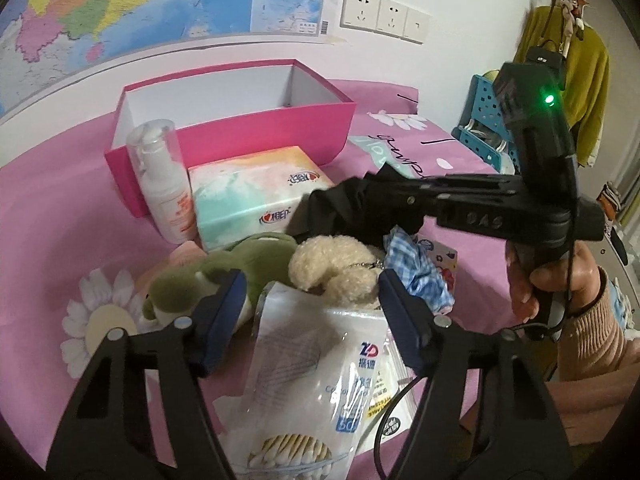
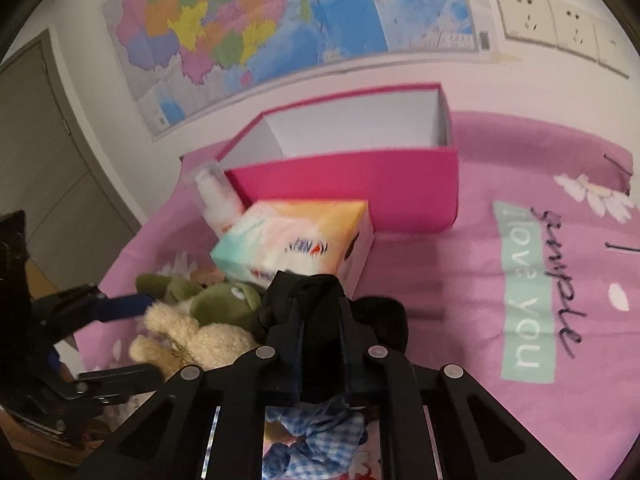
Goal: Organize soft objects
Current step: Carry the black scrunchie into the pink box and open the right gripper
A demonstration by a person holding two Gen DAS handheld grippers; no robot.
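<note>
My right gripper (image 2: 318, 320) is shut on a black scrunchie (image 2: 308, 300) and holds it above the pile; it also shows in the left wrist view (image 1: 360, 204). Below it lie a cream plush (image 1: 336, 268), a green plush frog (image 1: 224, 272) and a blue checked scrunchie (image 1: 420, 276). My left gripper (image 1: 308, 300) is open, its fingers on either side of the cream plush and a plastic packet of cotton pads (image 1: 316, 380). An open, empty pink box (image 1: 240, 132) stands behind on the pink bedsheet (image 2: 480, 280).
A tissue pack (image 1: 248, 196) and a white pump bottle (image 1: 164, 180) stand in front of the box. A map and wall sockets (image 1: 384, 16) are on the wall behind. Clothes hang at the right (image 1: 568, 68).
</note>
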